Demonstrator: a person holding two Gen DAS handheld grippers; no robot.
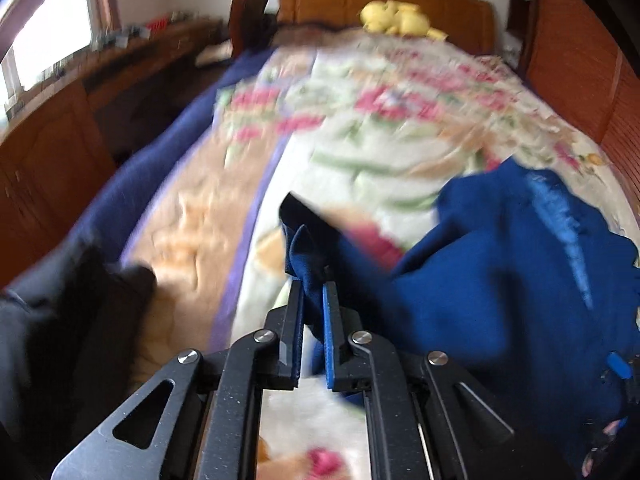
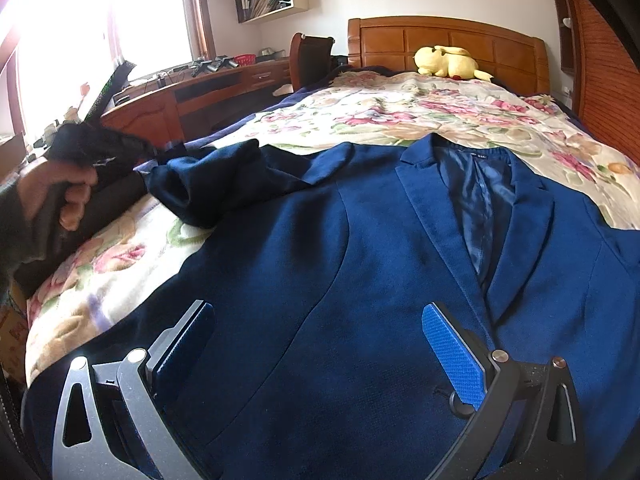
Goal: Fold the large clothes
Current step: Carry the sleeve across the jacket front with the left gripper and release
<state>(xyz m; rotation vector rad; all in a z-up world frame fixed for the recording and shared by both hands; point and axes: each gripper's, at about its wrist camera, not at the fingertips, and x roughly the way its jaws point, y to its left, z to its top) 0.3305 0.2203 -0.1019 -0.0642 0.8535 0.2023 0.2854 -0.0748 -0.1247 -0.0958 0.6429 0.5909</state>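
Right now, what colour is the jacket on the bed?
Dark blue jacket, clearest in the right wrist view.

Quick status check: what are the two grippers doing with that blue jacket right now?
Left gripper shut on jacket sleeve. Right gripper open above blue jacket, spread on floral blanket. Nothing in the way.

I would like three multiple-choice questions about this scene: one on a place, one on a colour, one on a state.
1. Where does the yellow plush toy lie?
A. by the headboard
B. on the desk
C. on the jacket

2. What colour is the jacket?
A. red
B. blue
C. grey

3. How is the right gripper?
A. shut on the sleeve
B. shut on the blanket
C. open

Answers:
1 A: the plush toy rests before the headboard.
2 B: the jacket is dark blue.
3 C: the right gripper has its fingers wide apart above the cloth.
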